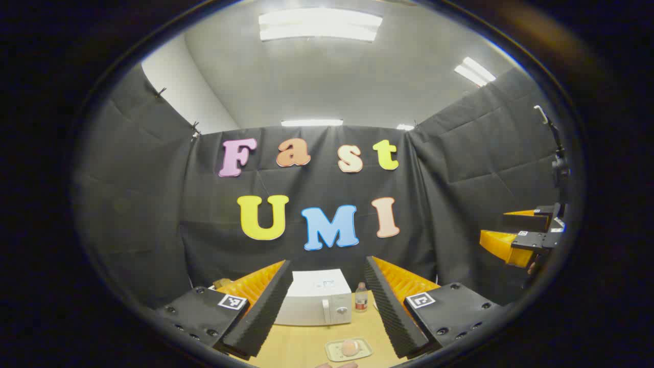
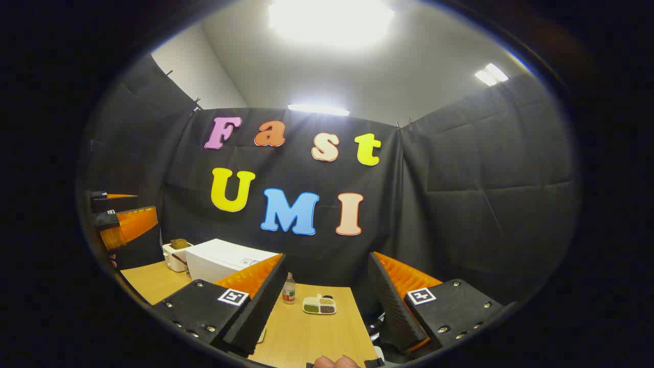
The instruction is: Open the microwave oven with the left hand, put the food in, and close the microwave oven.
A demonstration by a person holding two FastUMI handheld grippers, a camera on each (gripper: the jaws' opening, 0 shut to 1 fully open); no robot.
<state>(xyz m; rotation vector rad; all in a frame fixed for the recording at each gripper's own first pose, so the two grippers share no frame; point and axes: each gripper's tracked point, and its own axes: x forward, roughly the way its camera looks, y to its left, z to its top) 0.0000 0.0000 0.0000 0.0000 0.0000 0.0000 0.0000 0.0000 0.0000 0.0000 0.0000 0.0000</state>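
Observation:
The white microwave (image 1: 311,299) stands at the back of the wooden table (image 1: 301,347) with its door shut and the handle facing me. In front of it a small pale tray (image 1: 334,353) holds a round piece of food (image 1: 349,347). My left gripper (image 1: 327,261) hangs open well above the table, with nothing between its fingers. In the right gripper view the microwave (image 2: 219,263) sits to the left. My right gripper (image 2: 327,255) is open and empty too. Each gripper shows at the edge of the other's view: right gripper (image 1: 511,230), left gripper (image 2: 120,209).
A small bottle (image 1: 360,297) stands right of the microwave. A divided dish (image 2: 319,305) with several fillings lies near the bottle (image 2: 288,289). A white container (image 2: 176,257) sits left of the microwave. Fingers of a hand (image 2: 334,362) show at the bottom edge.

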